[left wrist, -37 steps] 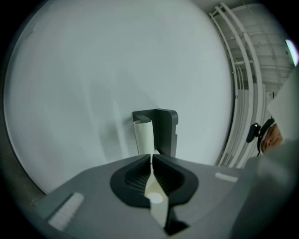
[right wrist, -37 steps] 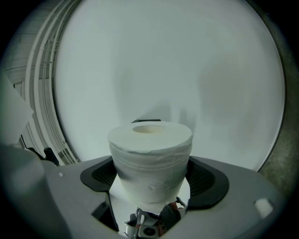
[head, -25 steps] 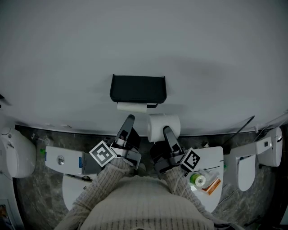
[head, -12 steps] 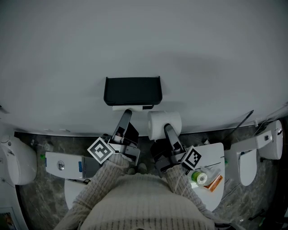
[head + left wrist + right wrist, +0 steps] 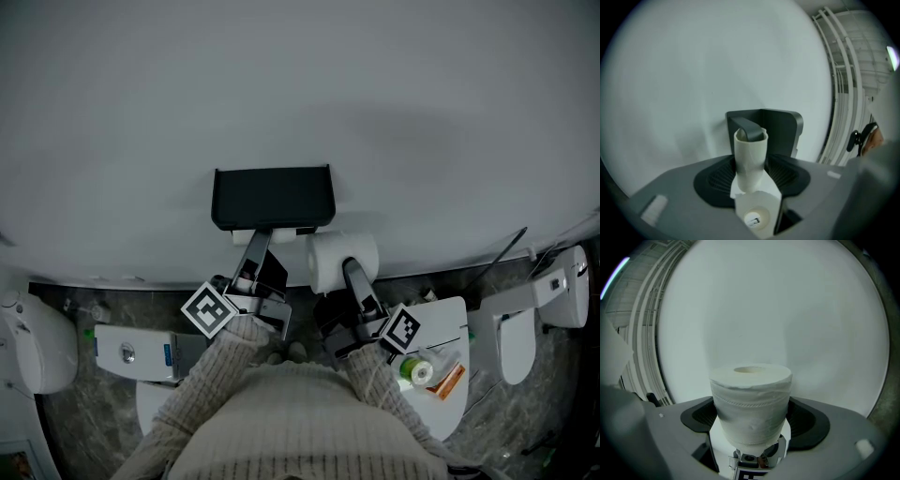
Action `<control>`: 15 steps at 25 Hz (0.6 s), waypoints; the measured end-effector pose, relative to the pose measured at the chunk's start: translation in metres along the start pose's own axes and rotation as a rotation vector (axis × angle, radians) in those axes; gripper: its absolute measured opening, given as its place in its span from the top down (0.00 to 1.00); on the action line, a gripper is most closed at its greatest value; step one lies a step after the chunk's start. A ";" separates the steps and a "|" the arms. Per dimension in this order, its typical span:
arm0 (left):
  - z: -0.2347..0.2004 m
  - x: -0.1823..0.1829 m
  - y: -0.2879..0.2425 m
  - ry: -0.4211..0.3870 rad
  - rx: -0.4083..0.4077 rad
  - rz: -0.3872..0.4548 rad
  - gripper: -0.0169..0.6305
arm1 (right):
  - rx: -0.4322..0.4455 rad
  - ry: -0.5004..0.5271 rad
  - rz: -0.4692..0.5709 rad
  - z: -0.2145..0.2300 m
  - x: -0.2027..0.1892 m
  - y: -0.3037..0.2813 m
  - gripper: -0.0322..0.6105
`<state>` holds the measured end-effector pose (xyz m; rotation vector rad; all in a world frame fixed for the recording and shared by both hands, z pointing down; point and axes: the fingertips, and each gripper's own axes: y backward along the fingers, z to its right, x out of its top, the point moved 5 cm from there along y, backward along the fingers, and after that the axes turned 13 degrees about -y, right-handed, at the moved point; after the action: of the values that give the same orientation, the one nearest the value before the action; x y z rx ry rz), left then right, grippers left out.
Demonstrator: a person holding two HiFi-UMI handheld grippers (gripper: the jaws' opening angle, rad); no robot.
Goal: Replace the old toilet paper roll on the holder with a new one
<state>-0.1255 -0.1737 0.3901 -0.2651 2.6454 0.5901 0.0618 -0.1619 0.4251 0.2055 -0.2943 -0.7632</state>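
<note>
At the black holder (image 5: 272, 195) on the wall (image 5: 300, 84), the left gripper (image 5: 253, 246) reaches up under its lower edge. Its jaws are opening, with the old roll (image 5: 750, 159), little more than a pale core, standing between them and the holder's bar running into its far end. Just to the right of the holder and a little lower, the right gripper (image 5: 349, 274) has its jaws closed on the new roll (image 5: 752, 404), full and white, near the holder but clear of it.
</note>
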 end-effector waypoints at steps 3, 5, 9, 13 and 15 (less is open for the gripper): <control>-0.001 0.001 0.001 0.011 -0.004 0.011 0.69 | 0.003 -0.002 0.004 -0.001 0.000 -0.001 0.25; -0.002 0.001 0.002 0.021 -0.006 0.013 0.70 | 0.003 0.003 0.008 0.000 0.000 0.000 0.25; -0.003 0.000 0.002 0.024 -0.005 0.011 0.70 | 0.001 0.004 0.011 0.001 0.000 0.000 0.25; -0.004 0.001 -0.001 0.023 -0.005 0.010 0.70 | -0.012 0.009 0.013 0.002 0.002 -0.001 0.25; -0.006 -0.001 -0.004 0.027 -0.004 0.005 0.70 | -0.017 0.009 0.022 0.002 0.005 -0.001 0.25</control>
<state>-0.1260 -0.1798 0.3939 -0.2695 2.6721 0.5976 0.0641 -0.1664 0.4276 0.1895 -0.2807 -0.7428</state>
